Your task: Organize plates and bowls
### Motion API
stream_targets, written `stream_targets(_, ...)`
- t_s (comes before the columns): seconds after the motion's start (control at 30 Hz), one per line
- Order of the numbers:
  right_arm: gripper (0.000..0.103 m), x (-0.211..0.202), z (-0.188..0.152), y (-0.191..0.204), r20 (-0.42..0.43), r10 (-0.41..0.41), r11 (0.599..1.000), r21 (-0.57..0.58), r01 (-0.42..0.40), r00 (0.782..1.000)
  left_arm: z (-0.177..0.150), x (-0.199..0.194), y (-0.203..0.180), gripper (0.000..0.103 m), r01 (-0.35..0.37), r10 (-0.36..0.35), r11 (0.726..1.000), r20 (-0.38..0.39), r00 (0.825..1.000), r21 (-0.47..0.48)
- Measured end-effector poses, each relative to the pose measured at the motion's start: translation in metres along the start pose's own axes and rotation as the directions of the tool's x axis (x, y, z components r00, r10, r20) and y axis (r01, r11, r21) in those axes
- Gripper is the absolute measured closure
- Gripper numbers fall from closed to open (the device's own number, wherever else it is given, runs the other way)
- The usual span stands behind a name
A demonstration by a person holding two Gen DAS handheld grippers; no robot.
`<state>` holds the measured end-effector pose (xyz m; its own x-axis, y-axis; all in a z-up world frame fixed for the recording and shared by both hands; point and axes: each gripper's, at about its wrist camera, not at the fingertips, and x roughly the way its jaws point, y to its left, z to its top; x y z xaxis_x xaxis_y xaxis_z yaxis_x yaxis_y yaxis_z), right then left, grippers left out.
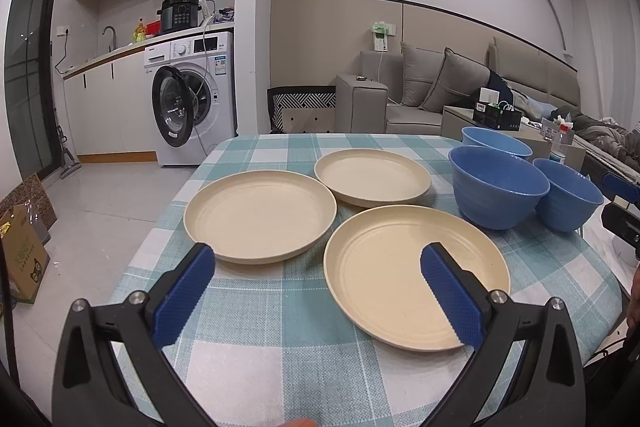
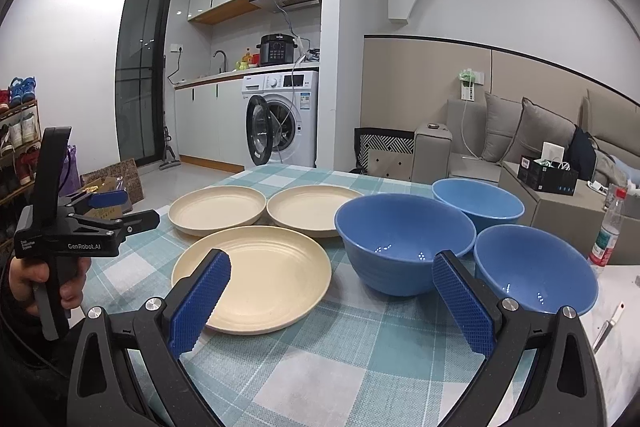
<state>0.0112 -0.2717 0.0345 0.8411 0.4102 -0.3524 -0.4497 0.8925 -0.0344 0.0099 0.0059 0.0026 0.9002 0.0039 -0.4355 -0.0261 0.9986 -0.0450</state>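
Three cream plates lie apart on the checked tablecloth: a near plate (image 1: 384, 267) (image 2: 264, 275), a left plate (image 1: 260, 213) (image 2: 218, 209) and a far plate (image 1: 372, 177) (image 2: 312, 209). Three blue bowls stand upright to their right: a big middle bowl (image 1: 498, 185) (image 2: 404, 243), a far bowl (image 1: 496, 141) (image 2: 478, 201) and a near right bowl (image 1: 568, 199) (image 2: 536, 271). My left gripper (image 1: 318, 261) hovers open over the near plate's left rim, holding nothing. My right gripper (image 2: 332, 269) is open in front of the middle bowl, empty.
The table (image 1: 280, 347) has free cloth at its near edge. A plastic bottle (image 2: 610, 227) stands right of the bowls. A sofa (image 1: 440, 95), a side table with boxes (image 2: 548, 179), a washing machine (image 1: 192, 95) and cardboard boxes (image 1: 24, 251) surround the table.
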Motion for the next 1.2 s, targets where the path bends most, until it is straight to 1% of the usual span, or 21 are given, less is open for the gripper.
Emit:
stream_targets(0.17,0.000,0.004,0.009,-0.005,-0.008,0.016,1.000,0.019,-0.016,1.000,0.009,0.001,0.000,0.000,0.007,-0.007,1.000,-0.001,1.000,0.003)
stream_targets(0.37,0.000,0.009,0.022,-0.006,-0.015,0.006,1.000,0.002,-0.006,1.000,0.020,0.000,-0.002,0.000,0.001,-0.002,1.000,0.019,1.000,0.023)
stream_targets(0.47,0.000,0.014,0.029,-0.009,-0.035,0.017,1.000,0.015,-0.016,0.999,0.026,0.000,-0.002,0.000,0.010,-0.010,1.000,0.026,1.000,0.028)
stream_targets(0.6,0.000,0.019,0.037,-0.009,-0.045,-0.004,1.000,-0.001,0.004,0.999,0.032,0.002,-0.006,0.000,-0.021,0.019,0.998,0.036,0.999,0.056)
stream_targets(0.67,0.000,0.020,0.041,-0.007,-0.042,-0.009,1.000,-0.015,0.009,0.999,0.035,0.005,-0.006,0.000,-0.009,0.007,0.998,0.033,0.999,0.058)
stream_targets(0.93,0.000,0.028,0.065,-0.002,-0.030,-0.001,0.999,-0.035,0.000,1.000,0.051,0.020,-0.003,0.000,-0.015,0.015,0.999,0.022,1.000,0.031)
stream_targets(1.07,0.000,0.035,0.072,0.003,-0.040,-0.009,0.998,-0.056,0.007,0.999,0.061,0.030,0.005,0.000,0.009,-0.009,1.000,0.008,1.000,-0.014)
stream_targets(1.1,0.000,0.037,0.074,0.003,-0.044,-0.010,0.998,-0.060,0.008,0.999,0.063,0.032,0.006,0.000,0.003,-0.003,1.000,0.007,1.000,-0.017)
stream_targets(1.2,0.000,0.044,0.079,0.003,-0.049,-0.007,0.998,-0.056,0.004,0.999,0.069,0.035,0.004,0.000,-0.052,0.051,0.999,0.041,0.998,0.016)
